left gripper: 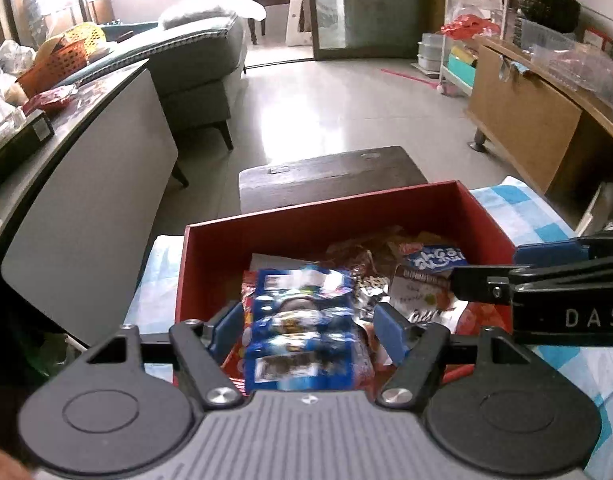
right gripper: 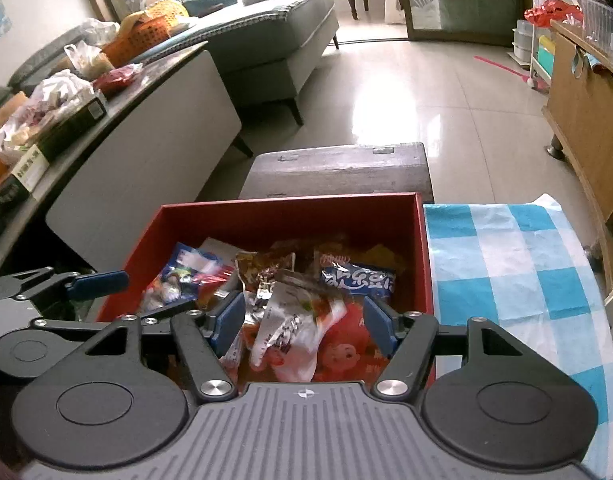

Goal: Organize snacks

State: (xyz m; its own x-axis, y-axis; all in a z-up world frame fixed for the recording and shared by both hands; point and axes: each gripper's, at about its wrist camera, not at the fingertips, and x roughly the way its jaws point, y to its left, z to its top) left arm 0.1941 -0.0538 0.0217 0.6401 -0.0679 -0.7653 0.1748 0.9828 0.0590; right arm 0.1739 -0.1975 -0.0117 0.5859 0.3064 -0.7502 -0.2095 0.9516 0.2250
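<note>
Red box [left gripper: 210, 264] sits on a table under a blue-and-white checked cloth [right gripper: 506, 264], its far wall along the table's far edge and its right wall bordering bare cloth. Box is open-topped and packed with loose snack packets. Left gripper [left gripper: 304, 326] hangs over the box's left half, blue pads well apart; a blue multi-pack of wrapped snacks [left gripper: 302, 332] lies between the pads, blurred, and whether either pad touches it cannot be told. From the right wrist view that same pack [right gripper: 182, 276] lies against the box's left wall. Right gripper [right gripper: 304, 326] hovers over the near right part of the box, fingers spread wide with nothing between them; beneath the gap lie a white packet [right gripper: 294, 332] and a red packet with a cartoon face [right gripper: 346, 352], just beside each other. A blue packet with white lettering [right gripper: 358, 282] rests toward the far right corner, next to brownish wrappers near the far wall. In the left wrist view the right gripper enters from the right edge above the box's right rim. Beyond the table's far edge stands a dark wooden stool [right gripper: 342, 172] on a glossy tiled floor. A grey sofa [right gripper: 274, 48] stands farther back on the left.
</note>
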